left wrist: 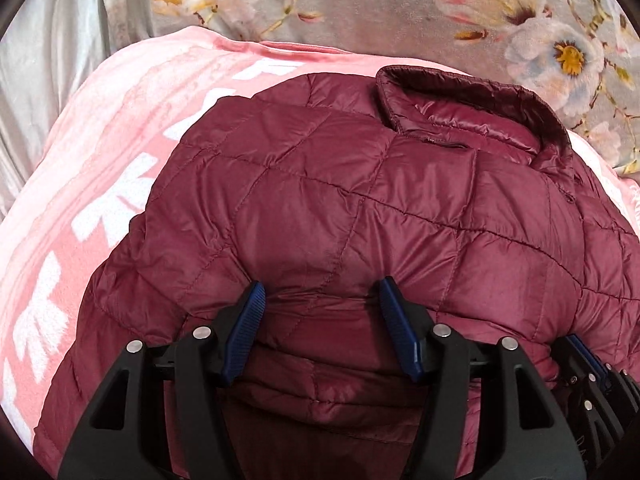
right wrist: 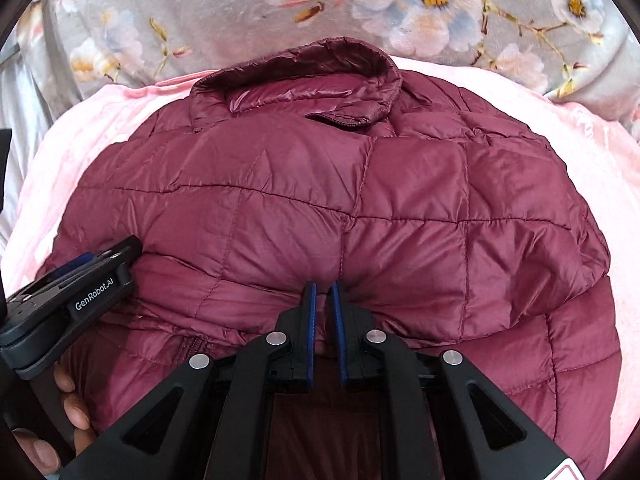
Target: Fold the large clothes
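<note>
A maroon quilted puffer jacket lies on a pink blanket, its collar at the far side. My left gripper straddles a thick fold at the jacket's near edge, its blue pads pressing in from both sides so the fabric puckers. In the right wrist view the same jacket fills the frame, collar at the top. My right gripper is nearly closed, pinching a thin fold of the near edge. The left gripper shows at the left, and the right gripper at the lower right.
The pink blanket with white lettering lies under the jacket. Grey floral bedding runs along the far side, with pale sheet at the far left. A person's hand holds the left gripper's handle.
</note>
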A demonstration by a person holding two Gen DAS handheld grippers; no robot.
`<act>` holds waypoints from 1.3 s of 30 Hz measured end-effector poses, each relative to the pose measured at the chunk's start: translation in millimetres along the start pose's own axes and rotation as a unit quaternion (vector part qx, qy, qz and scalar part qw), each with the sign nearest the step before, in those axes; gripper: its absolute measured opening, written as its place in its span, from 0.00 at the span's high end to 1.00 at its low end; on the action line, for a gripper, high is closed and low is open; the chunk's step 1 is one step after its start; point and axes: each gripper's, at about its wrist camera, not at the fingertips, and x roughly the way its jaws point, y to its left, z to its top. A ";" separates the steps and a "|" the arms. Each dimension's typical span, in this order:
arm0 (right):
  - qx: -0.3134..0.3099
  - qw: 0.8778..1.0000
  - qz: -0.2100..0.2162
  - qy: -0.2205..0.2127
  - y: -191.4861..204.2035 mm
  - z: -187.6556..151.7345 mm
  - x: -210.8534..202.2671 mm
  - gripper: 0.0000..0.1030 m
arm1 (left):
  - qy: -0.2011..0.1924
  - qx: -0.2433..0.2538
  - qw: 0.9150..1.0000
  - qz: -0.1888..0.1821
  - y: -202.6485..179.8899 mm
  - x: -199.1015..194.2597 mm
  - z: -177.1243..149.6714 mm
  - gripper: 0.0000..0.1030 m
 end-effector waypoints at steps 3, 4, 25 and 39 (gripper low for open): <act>-0.004 1.000 -0.005 0.000 1.5 -0.6 1.1 0.90 | -0.001 0.006 1.000 0.007 -1.9 -0.1 0.3 0.44; -0.004 1.000 -0.006 0.001 1.1 -0.5 1.0 0.90 | -0.001 0.008 1.000 0.009 -2.7 -0.1 0.2 0.44; 0.001 1.000 0.000 0.001 -1.0 1.0 1.7 0.90 | -0.003 0.027 0.999 0.028 -10.0 0.1 -0.4 0.44; 0.068 0.995 0.071 -0.018 -35.4 22.3 -26.9 0.65 | 0.006 -0.023 0.999 -0.049 16.3 -17.6 30.0 0.42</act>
